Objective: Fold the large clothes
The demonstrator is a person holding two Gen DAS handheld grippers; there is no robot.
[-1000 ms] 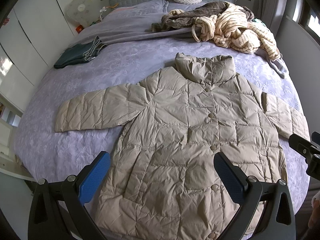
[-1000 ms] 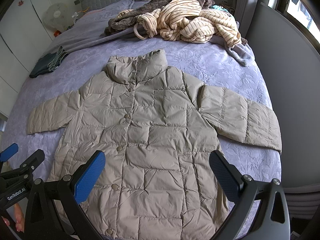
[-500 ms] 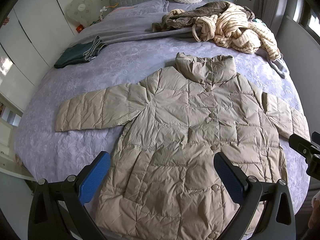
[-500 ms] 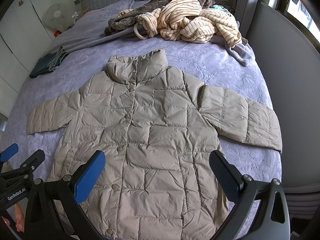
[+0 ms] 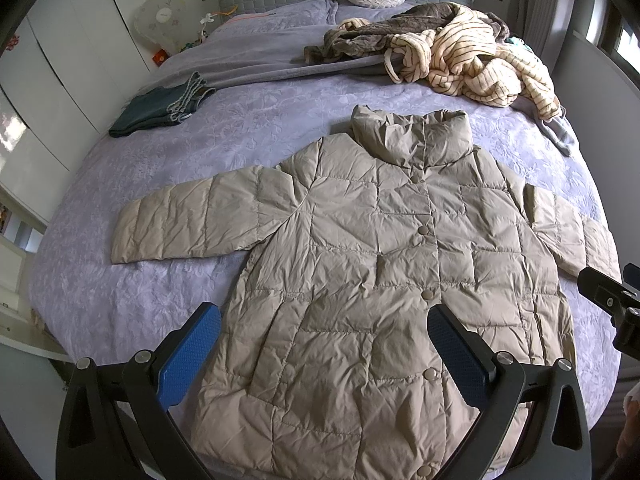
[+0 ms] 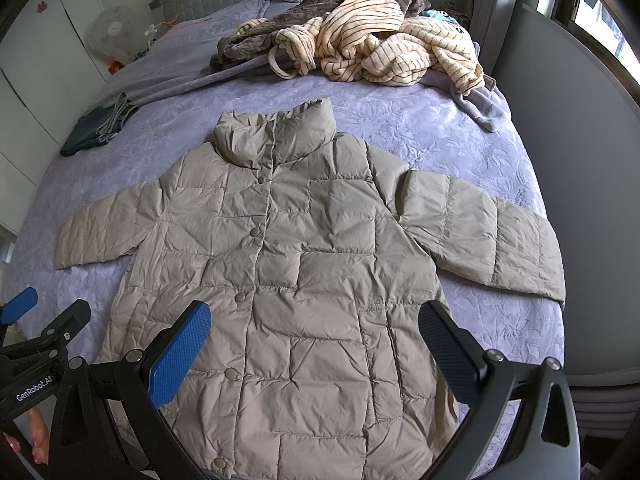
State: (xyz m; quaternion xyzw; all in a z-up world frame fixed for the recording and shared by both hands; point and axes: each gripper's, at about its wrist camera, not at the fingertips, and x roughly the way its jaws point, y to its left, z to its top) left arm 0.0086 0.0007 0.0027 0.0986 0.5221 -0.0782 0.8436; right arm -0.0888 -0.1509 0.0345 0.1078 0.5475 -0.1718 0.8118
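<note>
**Pre-fold stage: jacket laid flat, no grasp made**

The bed (image 5: 160, 152) fills both views. The quilted jacket (image 5: 380, 264) lies front-up in the centre and lower half of each frame, buttoned, collar toward the top, both sleeves spread outward. A heap of striped and brown clothes (image 5: 452, 52) lies at the upper right, folded dark jeans (image 5: 160, 108) at the upper left.

Step in hand, as judged: positioning before the first fold. The next move calls for gripping a sleeve or side edge and carrying it across the body panel.

The left gripper (image 5: 324, 344) hangs above the hem at lower centre, released, nothing between its blue pads. The right gripper (image 6: 316, 344) hangs likewise in its own view, released and empty.
</note>
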